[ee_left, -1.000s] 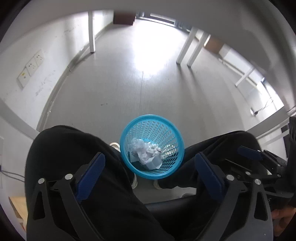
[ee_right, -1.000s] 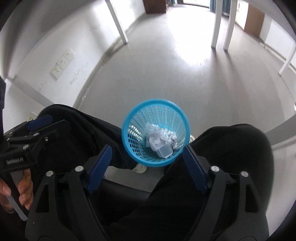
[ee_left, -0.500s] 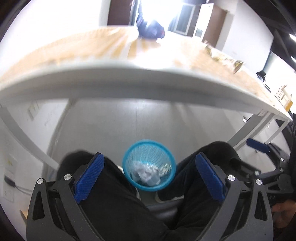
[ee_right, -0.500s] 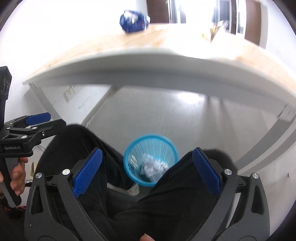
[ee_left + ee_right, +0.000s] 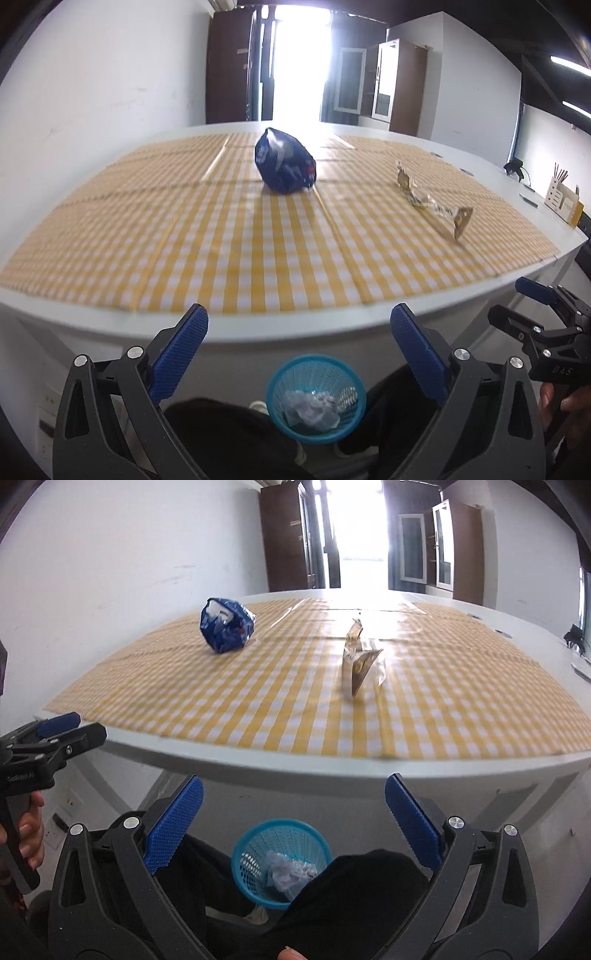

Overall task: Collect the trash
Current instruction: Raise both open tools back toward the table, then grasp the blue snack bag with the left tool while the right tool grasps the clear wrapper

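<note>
Left gripper [image 5: 298,349]: jaws spread wide, nothing between; blue cross-hatched pads [image 5: 180,352] on black plastic arms with silver rivets. Right gripper [image 5: 293,821]: same build, likewise spread and empty.

Straight ahead of left gripper, on yellow-and-white gingham tablecloth [image 5: 221,236]: crumpled blue foil bag [image 5: 284,166], rounded and glossy, white print showing. Ahead and to the right: clear wrapper [image 5: 432,201], long, twisted, gold-edged, lying flat-ish.

From right gripper: blue bag [image 5: 227,629] ahead-left, wrapper [image 5: 360,662] just right of centre, seen end-on and standing up in a crinkled peak. Well apart from each other.

White table [image 5: 295,326], smooth rounded edge, just beyond fingertips in both views. Cloth creased in fold lines.

Below and between the jaws, under table edge: round blue plastic basket [image 5: 316,397], lattice mesh walls, crumpled white paper [image 5: 310,406] inside. Basket [image 5: 280,862] partly behind black-trousered knee in right view only.

Left view only: right gripper at far right, held by hand; wooden pen holder [image 5: 563,199] at table's far right. Right view only: left gripper at far left, fingers around handle.
</note>
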Available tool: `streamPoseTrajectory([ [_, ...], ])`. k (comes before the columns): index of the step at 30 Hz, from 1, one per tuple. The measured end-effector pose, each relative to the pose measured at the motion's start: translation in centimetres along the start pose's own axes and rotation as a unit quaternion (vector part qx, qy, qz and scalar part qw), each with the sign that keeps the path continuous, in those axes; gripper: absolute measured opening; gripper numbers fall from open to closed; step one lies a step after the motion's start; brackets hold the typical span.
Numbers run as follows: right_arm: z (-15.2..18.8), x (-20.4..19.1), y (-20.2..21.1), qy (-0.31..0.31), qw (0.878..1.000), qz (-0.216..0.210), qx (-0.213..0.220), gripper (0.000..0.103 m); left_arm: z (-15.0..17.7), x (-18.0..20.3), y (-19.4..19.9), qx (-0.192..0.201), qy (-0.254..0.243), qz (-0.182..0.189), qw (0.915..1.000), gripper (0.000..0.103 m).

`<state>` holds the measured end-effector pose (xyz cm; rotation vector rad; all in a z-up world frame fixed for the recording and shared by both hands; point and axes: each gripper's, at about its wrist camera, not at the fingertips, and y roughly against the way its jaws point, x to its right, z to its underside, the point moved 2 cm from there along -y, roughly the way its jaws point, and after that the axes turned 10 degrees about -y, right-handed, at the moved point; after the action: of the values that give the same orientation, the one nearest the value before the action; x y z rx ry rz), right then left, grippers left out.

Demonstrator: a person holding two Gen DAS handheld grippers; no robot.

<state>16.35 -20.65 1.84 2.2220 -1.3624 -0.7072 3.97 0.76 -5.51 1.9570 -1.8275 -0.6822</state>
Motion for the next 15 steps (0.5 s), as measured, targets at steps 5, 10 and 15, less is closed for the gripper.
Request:
streamPoseTrajectory([
  [5,-2.2,0.7,-1.2,-0.01,1.0,0.003,0.002,0.094,-3.4,-0.8,-1.6,0.012,-0.003,0.0,0.9999,0.097],
  [10,-4.5,1.7,-3.3,-0.019,1.0,0.021,0.005,0.094,-6.0,-2.3,-4.4,0.004,0.003,-0.01,0.9999,0.097],
  [15,-6.1,3.0,-5.2,-0.036,0.999,0.026,-0.001,0.094,-8.6,-4.5,-7.8,-0.013,0.011,-0.018,0.9997,0.097],
])
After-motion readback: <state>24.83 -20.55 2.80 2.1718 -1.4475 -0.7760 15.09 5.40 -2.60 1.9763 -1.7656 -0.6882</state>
